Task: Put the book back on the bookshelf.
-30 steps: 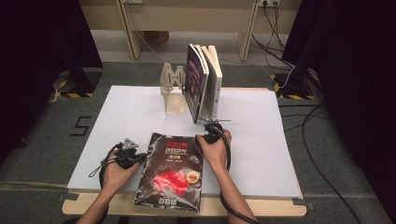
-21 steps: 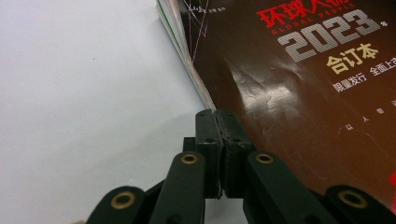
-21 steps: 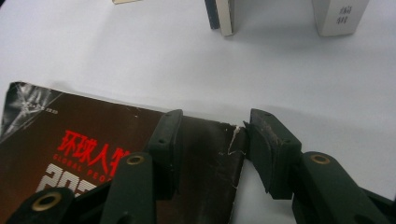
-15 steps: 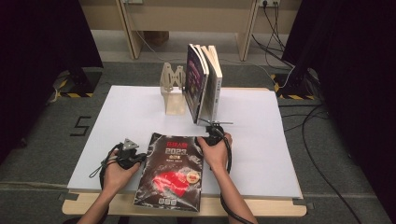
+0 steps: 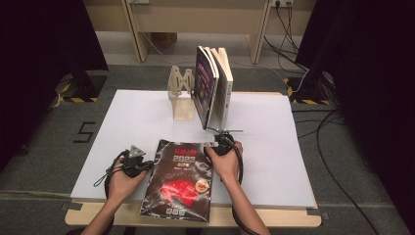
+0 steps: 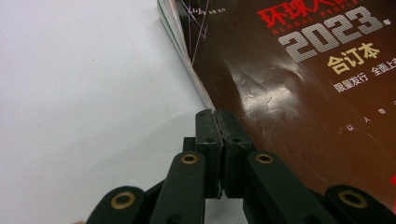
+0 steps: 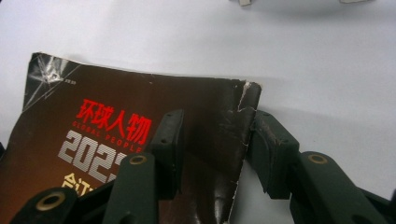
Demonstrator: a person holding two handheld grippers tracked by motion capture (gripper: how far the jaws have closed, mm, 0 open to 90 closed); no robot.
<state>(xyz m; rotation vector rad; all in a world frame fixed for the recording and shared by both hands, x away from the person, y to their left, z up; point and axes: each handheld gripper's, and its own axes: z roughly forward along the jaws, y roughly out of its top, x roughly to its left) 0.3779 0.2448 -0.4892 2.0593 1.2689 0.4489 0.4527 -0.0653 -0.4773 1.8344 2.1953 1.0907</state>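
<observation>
A dark magazine (image 5: 180, 182) with red and silver "2023" print lies flat at the table's front edge. My left gripper (image 5: 146, 166) sits at its left side; in the left gripper view the jaws are pressed together (image 6: 216, 115), tips touching the magazine's (image 6: 299, 93) page edge with nothing between them. My right gripper (image 5: 213, 146) is at the top right corner. In the right gripper view it (image 7: 214, 133) stands open astride the creased corner of the magazine (image 7: 116, 130), one jaw over the cover, the other on the white table beside the edge.
Behind the magazine, two or three books (image 5: 213, 85) stand upright against a light wooden bookend (image 5: 180, 93) at the back middle of the white tabletop (image 5: 274, 142). Cables (image 5: 337, 147) run over the floor on the right.
</observation>
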